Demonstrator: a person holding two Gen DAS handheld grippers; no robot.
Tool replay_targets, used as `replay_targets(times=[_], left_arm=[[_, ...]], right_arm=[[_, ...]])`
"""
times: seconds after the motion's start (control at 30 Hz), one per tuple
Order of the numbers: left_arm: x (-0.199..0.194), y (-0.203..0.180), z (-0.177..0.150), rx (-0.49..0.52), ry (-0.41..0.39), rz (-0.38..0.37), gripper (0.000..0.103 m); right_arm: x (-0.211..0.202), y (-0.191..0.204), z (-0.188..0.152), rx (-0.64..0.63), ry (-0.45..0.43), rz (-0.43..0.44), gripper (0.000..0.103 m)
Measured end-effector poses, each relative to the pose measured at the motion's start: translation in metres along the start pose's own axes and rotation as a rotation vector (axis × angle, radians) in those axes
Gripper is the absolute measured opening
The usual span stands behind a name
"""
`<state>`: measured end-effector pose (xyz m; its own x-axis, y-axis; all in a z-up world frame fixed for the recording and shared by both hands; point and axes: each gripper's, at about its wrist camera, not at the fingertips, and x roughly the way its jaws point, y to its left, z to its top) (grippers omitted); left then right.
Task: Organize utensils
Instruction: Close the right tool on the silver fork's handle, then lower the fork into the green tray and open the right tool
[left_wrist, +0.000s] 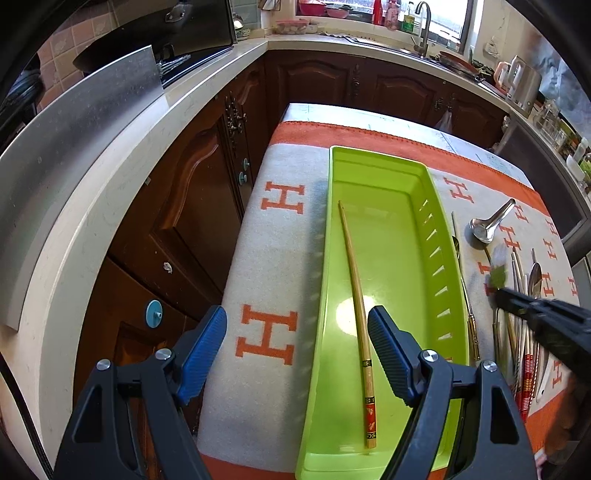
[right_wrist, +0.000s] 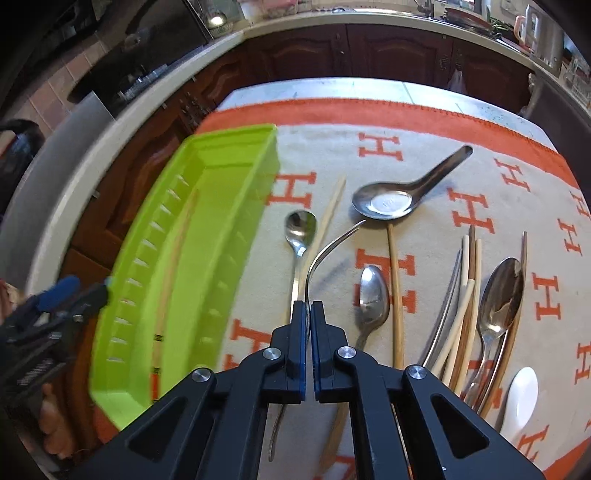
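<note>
Your right gripper (right_wrist: 308, 308) is clamped on a slim curved metal fork (right_wrist: 322, 254); its pads meet on the handle, and the tines arch up and away toward the far side, ending just beside the bowl of a broad steel soup spoon (right_wrist: 388, 203). The fork's handle end pokes out below the pads, toward you.

Your left gripper (left_wrist: 297, 354) has its blue-padded fingers (left_wrist: 201, 354) spread wide with nothing between them. It hangs over the near left rim of the long lime-green plastic tray (left_wrist: 439, 266), one finger over the cloth, the other over the tray floor. A single bamboo chopstick with a red patterned end (left_wrist: 356, 317) lies lengthwise in the tray, its decorated end near you.

The tray sits on the left part of a grey cloth with orange H letters and an orange border (right_wrist: 424, 122). To the right of the tray the other utensils lie loose on the cloth: a small steel teaspoon (right_wrist: 300, 230) and a pale chopstick (right_wrist: 332, 206) just beside the tray, another steel spoon (right_wrist: 373, 295) next to a long bamboo chopstick (right_wrist: 395, 291), then a bundle of chopsticks (right_wrist: 469, 280) touching a large steel spoon (right_wrist: 500, 295), and a white ceramic spoon (right_wrist: 521, 398) at the near right.
</note>
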<state>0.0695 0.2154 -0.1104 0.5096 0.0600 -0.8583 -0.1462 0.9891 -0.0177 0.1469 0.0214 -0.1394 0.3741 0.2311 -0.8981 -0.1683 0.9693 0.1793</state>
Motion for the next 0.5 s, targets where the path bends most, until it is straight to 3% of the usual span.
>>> replay_targets(times=[0.23,0.33,0.5], left_arm=[[-0.003,0.006,0.004,-0.009,-0.019,0.013,0.077],[-0.005,0.01,0.005,-0.013,-0.027,0.026,0.077],[-0.004,0.015,0.006,-0.017,-0.031,0.049,0.077]], right_arm=[[-0.043,0.034,0.01,-0.019,-0.02,0.218,0.002],[-0.035,0.058,0.014,-0.061,-0.006,0.225,0.002],[-0.001,0.08,0.018,-0.093,0.032,0.16,0.003]])
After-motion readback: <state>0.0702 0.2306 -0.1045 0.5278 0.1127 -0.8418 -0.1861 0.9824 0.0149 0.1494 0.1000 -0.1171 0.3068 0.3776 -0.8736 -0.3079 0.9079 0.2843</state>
